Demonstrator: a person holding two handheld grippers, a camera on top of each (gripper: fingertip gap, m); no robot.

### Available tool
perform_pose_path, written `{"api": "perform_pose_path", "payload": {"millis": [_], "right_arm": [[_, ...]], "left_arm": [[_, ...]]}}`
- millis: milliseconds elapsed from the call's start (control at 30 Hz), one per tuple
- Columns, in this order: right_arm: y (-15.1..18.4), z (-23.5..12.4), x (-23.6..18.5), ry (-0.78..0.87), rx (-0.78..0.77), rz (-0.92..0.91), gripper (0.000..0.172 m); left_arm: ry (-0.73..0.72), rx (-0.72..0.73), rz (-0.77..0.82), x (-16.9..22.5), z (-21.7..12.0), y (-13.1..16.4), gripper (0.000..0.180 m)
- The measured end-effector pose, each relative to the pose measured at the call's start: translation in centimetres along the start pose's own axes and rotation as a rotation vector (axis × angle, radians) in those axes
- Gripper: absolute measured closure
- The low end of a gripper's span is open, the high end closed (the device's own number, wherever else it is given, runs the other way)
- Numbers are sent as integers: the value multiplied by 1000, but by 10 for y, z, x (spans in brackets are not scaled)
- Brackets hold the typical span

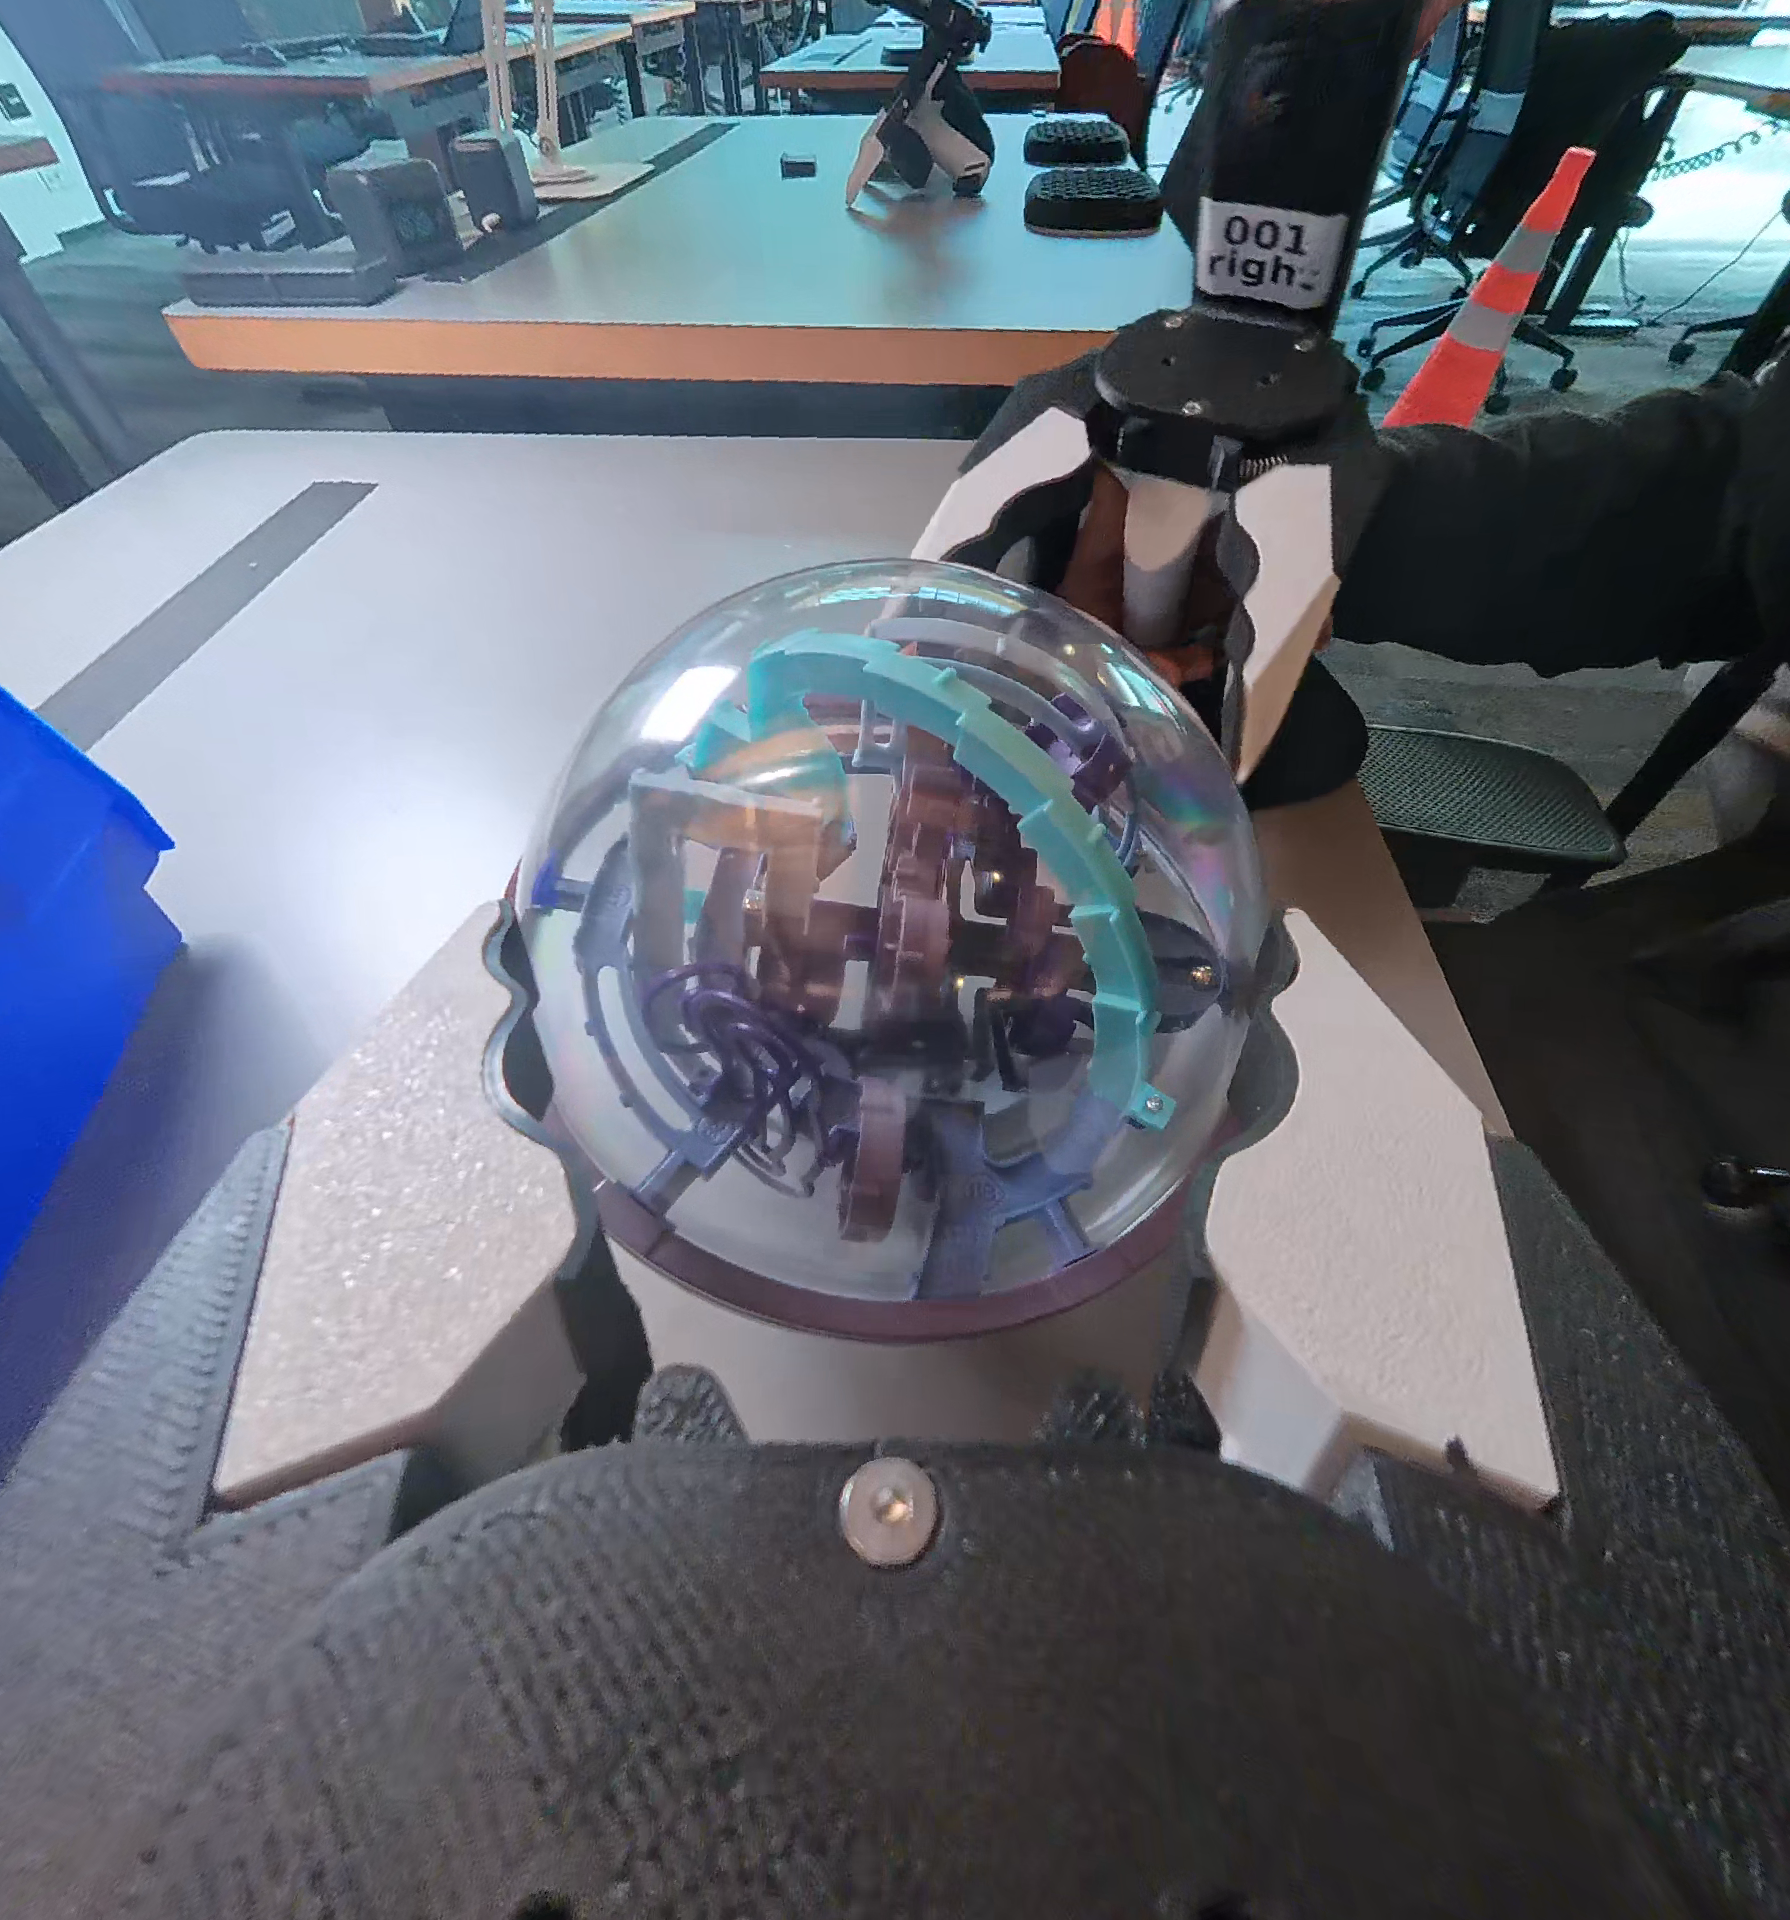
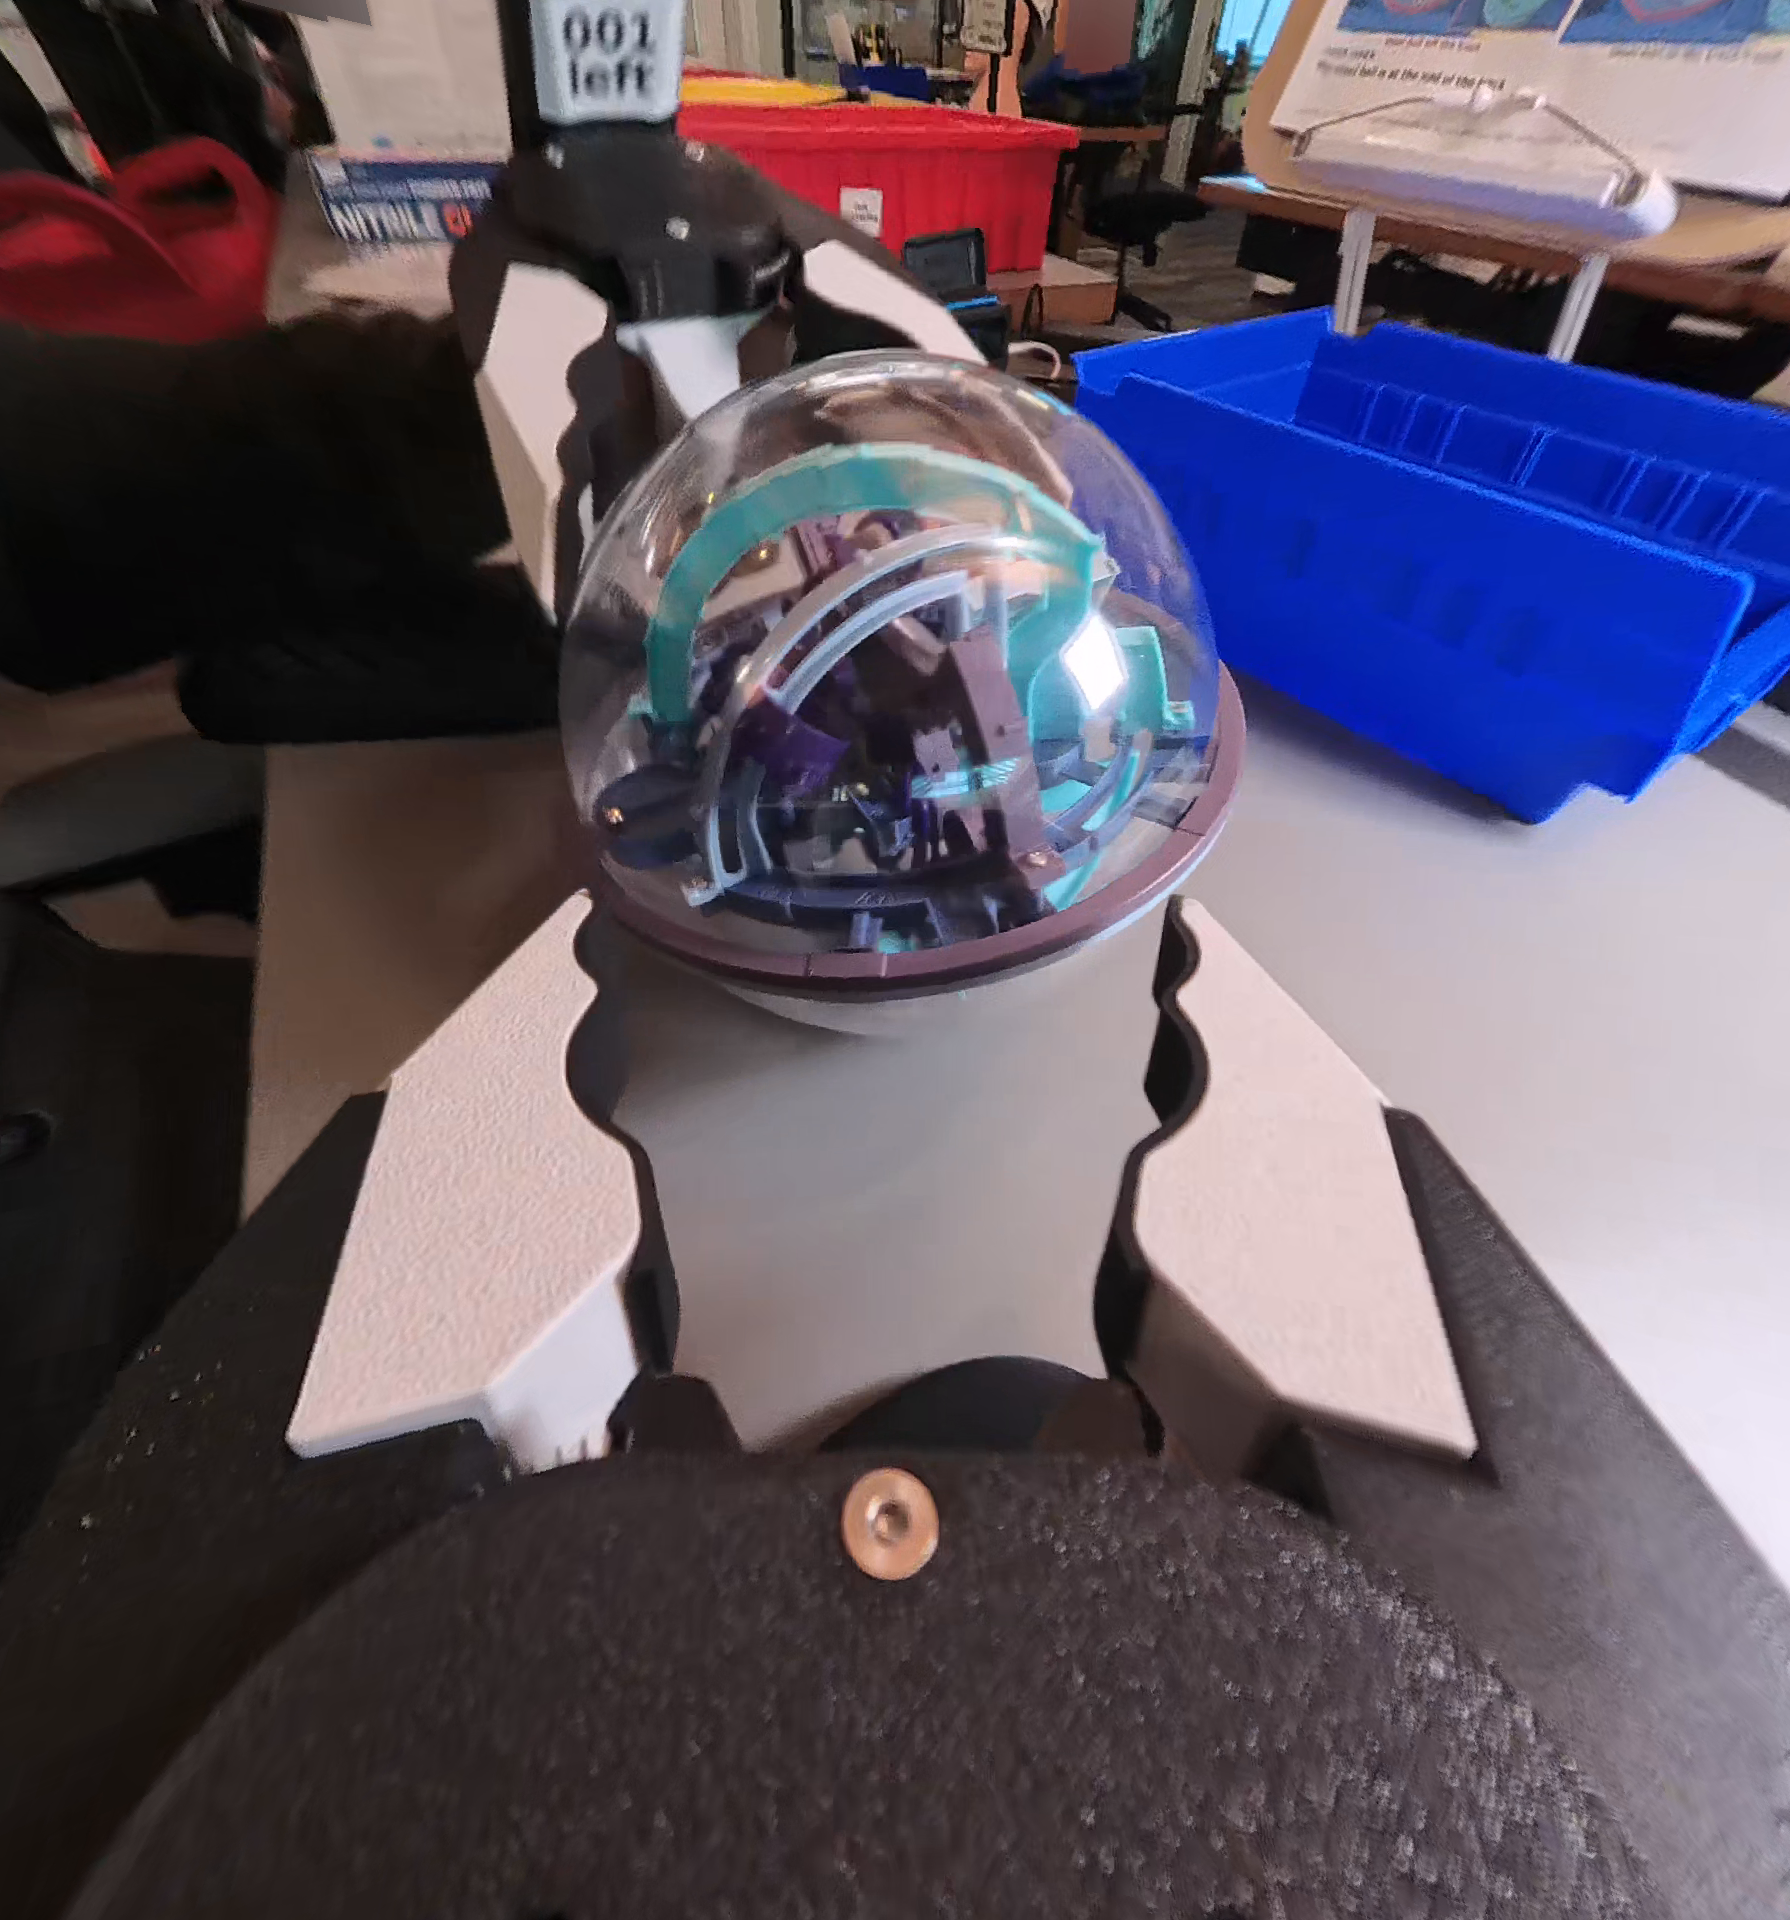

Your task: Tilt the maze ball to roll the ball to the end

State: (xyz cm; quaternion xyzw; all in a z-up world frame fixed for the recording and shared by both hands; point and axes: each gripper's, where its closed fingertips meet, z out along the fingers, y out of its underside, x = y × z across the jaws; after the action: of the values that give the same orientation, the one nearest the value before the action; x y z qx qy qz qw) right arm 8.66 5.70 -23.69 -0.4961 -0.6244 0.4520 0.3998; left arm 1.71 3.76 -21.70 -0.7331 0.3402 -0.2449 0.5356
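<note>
White printed label (image 1: 1265, 249) on the far black handle (image 1: 1286, 114), and a twin label (image 2: 608, 57) opposite; lettered box (image 2: 392, 203), sticker (image 2: 859, 213) on red bin (image 2: 953, 166), printed poster (image 2: 1556, 62).

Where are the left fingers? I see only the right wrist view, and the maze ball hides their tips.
Observer: The left gripper fingers flank the maze ball at its widest part; both tips appear to touch the clear shell.
Operator: What faces that camera?
Observer: A purple wire spiral, low inside the shell.
Operator: Anything behind my right gripper?
Observer: An orange traffic cone, beyond the table.
</note>
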Motion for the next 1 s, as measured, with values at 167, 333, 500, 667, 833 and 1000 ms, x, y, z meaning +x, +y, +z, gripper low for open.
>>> {"api": "perform_pose_path", "payload": {"millis": [167, 333, 500, 667, 833, 1000], "right_arm": [[10, 9, -1, 126, -97, -51, 58], [17, 9, -7, 381, -147, 115, 48], [20, 15, -20, 477, -62, 228, 47], [29, 21, -23, 432, -79, 257, 48], [19, 23, -17, 389, -41, 262, 55], [18, 26, -17, 336, -50, 271, 56]], "left_arm": [[1, 2, -62, -6, 2, -4, 50], [-46, 32, -112, -8, 4, -7, 52], [-77, 103, -182, -3, -3, -16, 56], [-18, 156, -151, -23, -25, -39, 47], [176, 74, -66, -16, 3, -30, 44], [189, -19, -22, -13, 12, -11, 46]]}}
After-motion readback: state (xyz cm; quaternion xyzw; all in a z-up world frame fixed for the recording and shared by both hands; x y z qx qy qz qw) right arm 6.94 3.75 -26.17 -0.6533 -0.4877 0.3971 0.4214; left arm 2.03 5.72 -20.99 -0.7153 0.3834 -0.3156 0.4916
